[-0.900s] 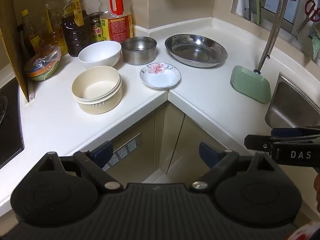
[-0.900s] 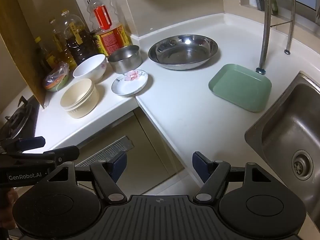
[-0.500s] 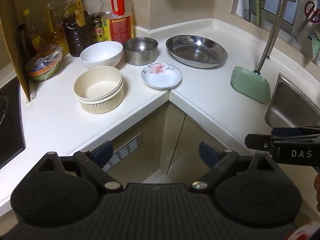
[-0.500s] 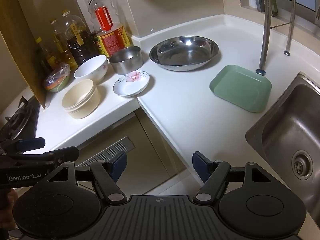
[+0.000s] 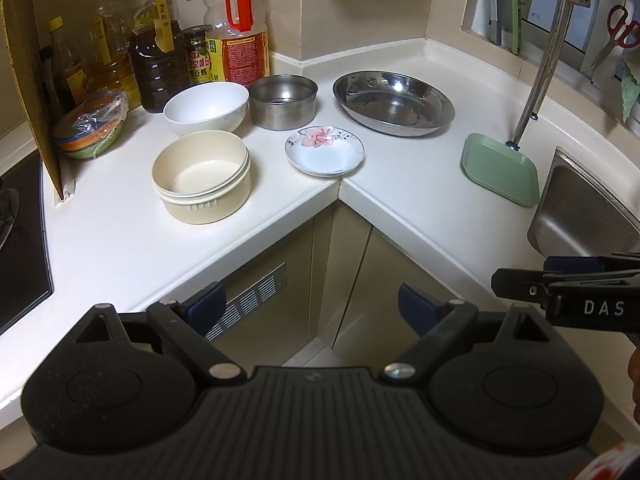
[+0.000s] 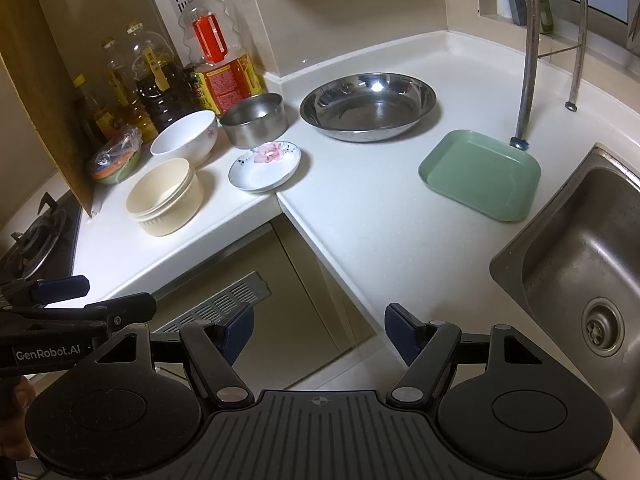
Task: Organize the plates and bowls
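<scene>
On the white corner counter stand stacked cream bowls, a white bowl, a small steel pot, a flowered saucer, a wide steel dish and a green square plate. My left gripper is open and empty, held off the counter's front edge, well short of the dishes. My right gripper is open and empty, also in front of the counter edge.
Oil and sauce bottles line the back left wall. A wrapped colourful bowl sits by a brown board. A gas hob lies at far left, a steel sink at right, with a tap pipe behind the green plate.
Both grippers have drifted slightly toward the counter; the dishes sit a little lower and larger in view. Nothing was grasped or moved.
</scene>
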A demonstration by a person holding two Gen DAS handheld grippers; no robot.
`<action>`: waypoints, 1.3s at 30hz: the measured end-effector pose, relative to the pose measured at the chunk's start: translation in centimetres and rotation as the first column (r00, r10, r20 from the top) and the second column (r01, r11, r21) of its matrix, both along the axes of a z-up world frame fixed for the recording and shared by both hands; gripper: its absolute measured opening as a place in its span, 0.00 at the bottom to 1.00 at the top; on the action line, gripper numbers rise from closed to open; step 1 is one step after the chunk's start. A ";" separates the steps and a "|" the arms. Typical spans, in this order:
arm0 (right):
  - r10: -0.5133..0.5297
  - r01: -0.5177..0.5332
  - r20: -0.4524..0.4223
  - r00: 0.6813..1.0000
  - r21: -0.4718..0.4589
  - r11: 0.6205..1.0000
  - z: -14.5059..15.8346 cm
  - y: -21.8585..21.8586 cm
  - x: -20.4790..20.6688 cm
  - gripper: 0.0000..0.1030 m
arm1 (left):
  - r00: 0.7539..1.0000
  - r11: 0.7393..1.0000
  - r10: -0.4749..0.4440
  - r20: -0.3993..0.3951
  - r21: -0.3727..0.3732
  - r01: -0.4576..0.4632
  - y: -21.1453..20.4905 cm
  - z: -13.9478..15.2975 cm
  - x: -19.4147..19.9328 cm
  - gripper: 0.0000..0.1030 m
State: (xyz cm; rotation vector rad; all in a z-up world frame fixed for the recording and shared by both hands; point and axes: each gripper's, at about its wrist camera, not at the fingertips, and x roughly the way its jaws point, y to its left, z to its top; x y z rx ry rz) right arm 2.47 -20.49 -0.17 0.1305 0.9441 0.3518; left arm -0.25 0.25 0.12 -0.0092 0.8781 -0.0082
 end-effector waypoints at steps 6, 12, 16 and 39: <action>0.000 0.000 0.007 1.000 -0.001 1.000 0.1 0.2 -0.3 0.70 | 1.000 1.000 0.000 0.001 -0.001 0.000 0.1 0.1 -0.3 0.89; 0.001 -0.001 0.008 1.000 -0.002 1.000 0.2 0.2 -0.2 0.70 | 1.000 1.000 0.003 0.002 -0.004 -0.003 0.3 0.3 -0.6 0.89; 0.003 -0.003 0.010 1.000 -0.004 1.000 0.3 0.2 -0.3 0.70 | 1.000 1.000 0.006 0.004 -0.007 -0.006 0.2 0.2 -1.2 0.89; 0.004 -0.004 0.013 1.000 -0.004 1.000 0.3 0.3 -0.4 0.70 | 1.000 1.000 0.006 0.004 -0.010 -0.006 0.4 0.2 -1.2 0.89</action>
